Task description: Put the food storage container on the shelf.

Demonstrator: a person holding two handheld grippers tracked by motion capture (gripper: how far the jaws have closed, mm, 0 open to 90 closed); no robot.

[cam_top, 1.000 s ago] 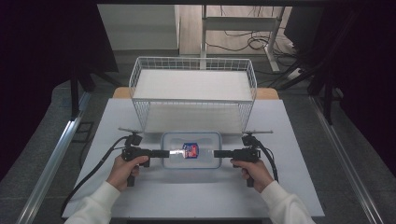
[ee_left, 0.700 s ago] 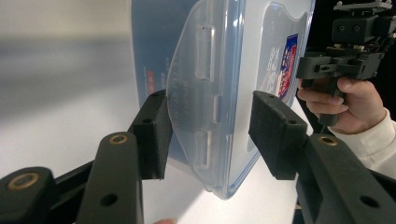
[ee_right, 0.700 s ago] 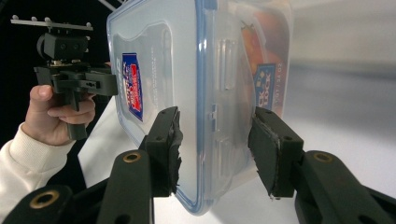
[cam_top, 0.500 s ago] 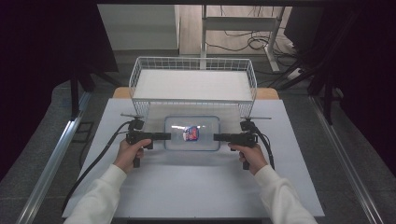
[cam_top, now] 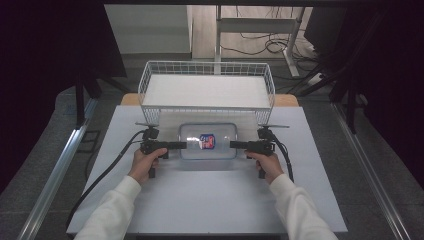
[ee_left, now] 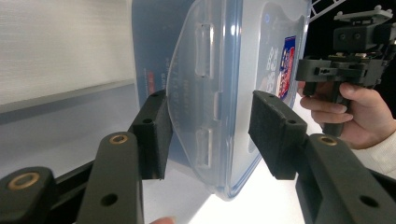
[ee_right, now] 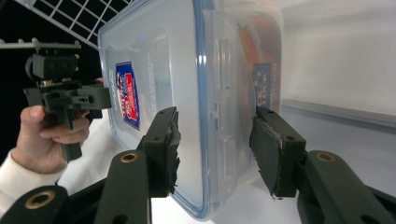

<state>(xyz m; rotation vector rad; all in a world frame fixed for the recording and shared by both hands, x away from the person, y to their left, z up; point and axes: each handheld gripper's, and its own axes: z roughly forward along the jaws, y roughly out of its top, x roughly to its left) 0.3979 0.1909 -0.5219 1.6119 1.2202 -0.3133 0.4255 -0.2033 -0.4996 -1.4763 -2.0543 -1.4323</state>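
A clear plastic container [cam_top: 208, 141] with a blue-rimmed lid and a red and blue label hangs level between my two grippers, just in front of the wire basket [cam_top: 207, 64]. My left gripper [cam_top: 182, 145] is shut on its left end, and in the left gripper view the jaws [ee_left: 208, 135] clamp the container [ee_left: 224, 70] across lid and base. On the opposite end my right gripper [cam_top: 233, 145] is shut in the same way, its jaws [ee_right: 215, 149] closed on the container [ee_right: 159, 70]. Each gripper view also shows the other hand's gripper [ee_left: 345, 60] [ee_right: 65, 93] farther off.
The white wire basket stands at the back of the white table [cam_top: 210, 200] with its front wall right behind the container. Cables trail from both grippers toward the table's front. Metal rails run along the floor on both sides.
Both grippers have carried the container away from the person, up toward the basket's front wall. The grip on both ends has stayed the same.
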